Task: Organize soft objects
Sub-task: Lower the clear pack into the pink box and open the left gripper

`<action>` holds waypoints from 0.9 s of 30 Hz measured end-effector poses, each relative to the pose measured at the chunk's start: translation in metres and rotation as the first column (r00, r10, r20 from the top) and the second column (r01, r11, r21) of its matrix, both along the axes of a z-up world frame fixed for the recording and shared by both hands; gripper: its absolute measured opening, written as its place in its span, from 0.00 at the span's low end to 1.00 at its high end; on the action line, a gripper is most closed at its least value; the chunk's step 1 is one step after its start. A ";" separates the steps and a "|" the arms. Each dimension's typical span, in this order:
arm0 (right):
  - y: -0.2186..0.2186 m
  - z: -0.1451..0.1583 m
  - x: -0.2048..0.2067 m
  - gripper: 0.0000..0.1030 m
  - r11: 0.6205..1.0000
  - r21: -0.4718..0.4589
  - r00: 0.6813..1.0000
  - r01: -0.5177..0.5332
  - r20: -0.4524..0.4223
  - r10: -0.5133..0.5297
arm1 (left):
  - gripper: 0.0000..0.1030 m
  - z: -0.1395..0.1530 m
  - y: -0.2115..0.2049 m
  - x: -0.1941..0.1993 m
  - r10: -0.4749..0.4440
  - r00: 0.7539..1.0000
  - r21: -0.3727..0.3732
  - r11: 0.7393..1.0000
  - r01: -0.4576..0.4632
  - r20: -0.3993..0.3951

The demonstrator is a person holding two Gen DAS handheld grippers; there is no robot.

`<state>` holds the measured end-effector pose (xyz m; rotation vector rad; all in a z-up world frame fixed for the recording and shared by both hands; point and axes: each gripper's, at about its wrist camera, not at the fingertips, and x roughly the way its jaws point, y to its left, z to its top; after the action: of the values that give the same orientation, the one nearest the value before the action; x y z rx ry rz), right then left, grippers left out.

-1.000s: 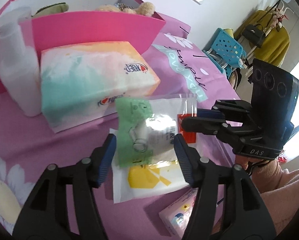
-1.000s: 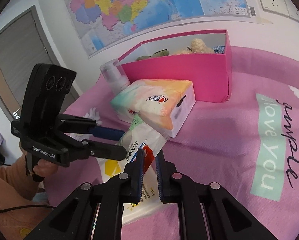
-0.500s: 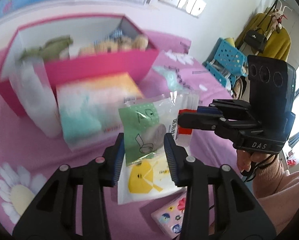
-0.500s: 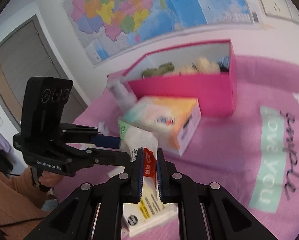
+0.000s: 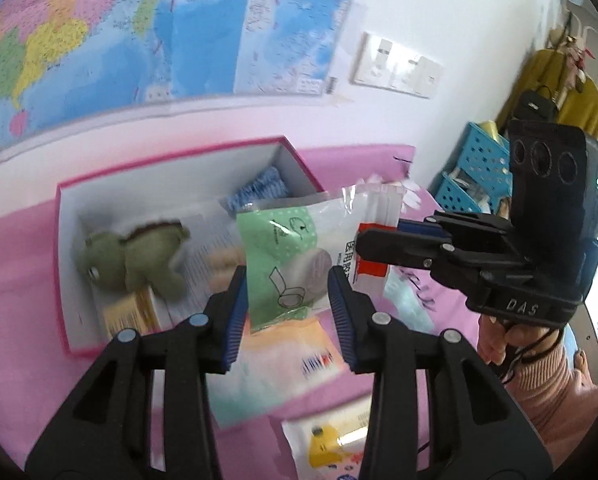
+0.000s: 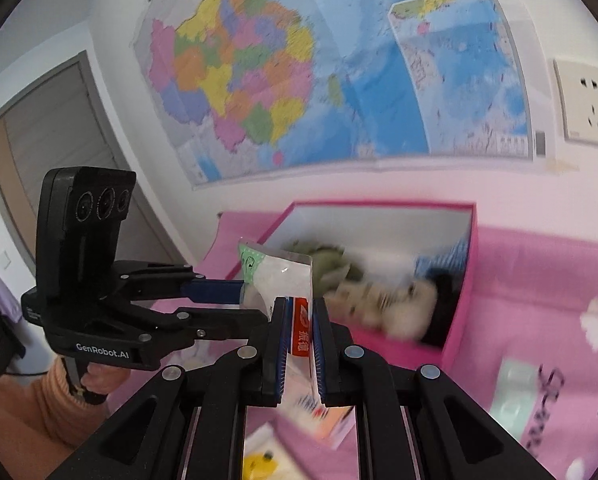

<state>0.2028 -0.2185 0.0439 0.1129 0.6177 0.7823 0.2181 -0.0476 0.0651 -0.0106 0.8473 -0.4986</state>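
A clear plastic packet with a green panel and a red label (image 5: 295, 256) hangs in the air over the pink box (image 5: 65, 280). My left gripper (image 5: 289, 292) has its pads against the packet's two sides. My right gripper (image 6: 299, 324) is shut on the packet's red end (image 6: 302, 328); it also shows in the left wrist view (image 5: 373, 250), and the left gripper shows in the right wrist view (image 6: 235, 300). Inside the box lie a green plush (image 5: 131, 256), a blue knitted item (image 5: 259, 194) and a cream plush (image 6: 399, 304).
A tissue pack (image 5: 287, 364) lies on the pink cloth (image 5: 15, 320) in front of the box. A white packet with a yellow print (image 5: 331, 444) lies nearer me. A map and wall sockets (image 5: 399, 66) are behind; blue crates (image 5: 475, 172) stand at right.
Both grippers have lifted the packet off the cloth and carried it up and forward over the pink box. The left gripper's fingers closed in on the packet's sides.
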 end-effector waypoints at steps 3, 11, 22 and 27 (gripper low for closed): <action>0.003 0.004 0.025 0.10 1.000 -0.001 1.000 0.022 -0.009 -0.022 | 0.40 0.000 0.000 0.022 0.028 0.999 0.012 1.000 -0.027 -0.022; 0.010 -0.009 0.088 0.10 0.996 -0.016 0.992 0.084 -0.094 -0.085 | 0.40 -0.018 -0.003 0.067 0.113 0.988 0.068 0.992 -0.106 -0.107; 0.010 -0.026 0.124 0.33 0.976 -0.079 0.968 0.205 -0.132 -0.214 | 0.45 -0.026 0.004 0.079 0.204 0.972 0.112 0.975 -0.191 -0.119; 0.000 -0.019 0.098 0.35 0.980 -0.054 0.975 0.194 -0.104 -0.198 | 0.45 -0.013 0.005 0.049 0.177 0.983 0.094 0.980 -0.173 -0.042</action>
<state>0.3005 -0.2185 0.0246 0.1753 0.7149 0.5737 0.2670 -0.0429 0.0525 -0.0151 0.9086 -0.2955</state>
